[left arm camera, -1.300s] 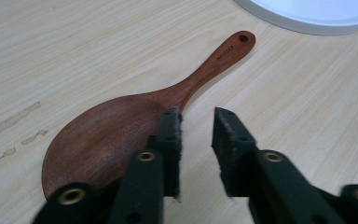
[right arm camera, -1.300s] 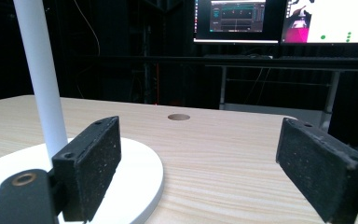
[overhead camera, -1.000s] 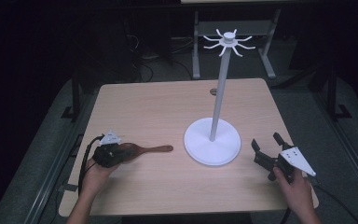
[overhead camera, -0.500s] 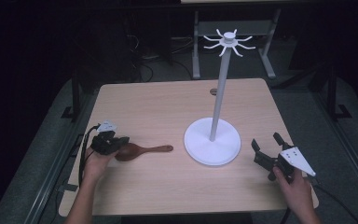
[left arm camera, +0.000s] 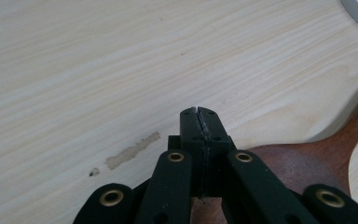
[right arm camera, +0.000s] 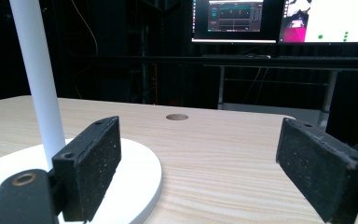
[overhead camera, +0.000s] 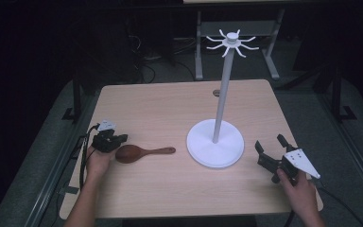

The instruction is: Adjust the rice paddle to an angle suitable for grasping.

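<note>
High view — dark brown wooden spoon (overhead camera: 142, 152), flat, beside left gripper (overhead camera: 116, 140), jaws together.

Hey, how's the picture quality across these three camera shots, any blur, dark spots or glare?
High view: the table is evenly lit, the surroundings are nearly black, the image is soft. Left gripper view: the shut left gripper is fairly sharp, and the wooden spoon is crisp at close range. Right gripper view: the right gripper is blurred up close, and the monitors glare bright.

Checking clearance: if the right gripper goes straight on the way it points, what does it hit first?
Probably nothing near: the right gripper has bare table ahead between its open jaws. The white stand's base lies just left of that line, so the left jaw might clip it.
</note>
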